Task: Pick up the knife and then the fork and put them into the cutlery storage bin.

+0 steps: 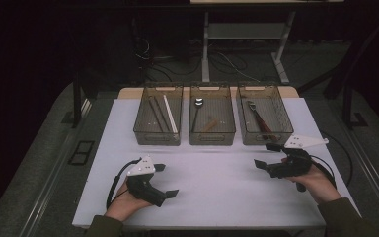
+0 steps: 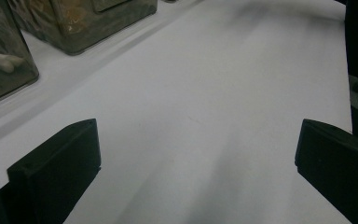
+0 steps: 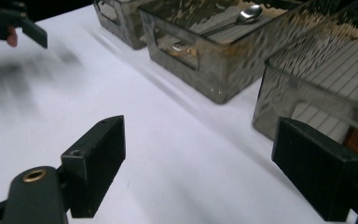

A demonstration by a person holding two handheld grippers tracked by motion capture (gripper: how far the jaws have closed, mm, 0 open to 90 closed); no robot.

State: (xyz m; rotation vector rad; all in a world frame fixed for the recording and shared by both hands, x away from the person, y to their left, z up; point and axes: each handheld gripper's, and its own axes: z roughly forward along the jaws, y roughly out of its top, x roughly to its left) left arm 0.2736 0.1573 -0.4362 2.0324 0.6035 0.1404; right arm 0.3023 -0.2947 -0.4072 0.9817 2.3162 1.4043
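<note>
High view is showing both tools resting low over the bare white table, so the work looks, to my eye, barely begun. The left gripper is sitting at about 7 o'clock with its jaws spread wide and nothing between them; the right gripper is waiting at about 4 o'clock, jaws likewise apart and empty. Nearest to it, at 1 o'clock, the right bin is holding tongs with reddish handles, lying lengthwise inside. The middle bin at 12 o'clock is keeping a spoon, and the left bin at 11 o'clock is holding chopsticks. Every utensil is lying in a bin, none lifted out yet.
</note>
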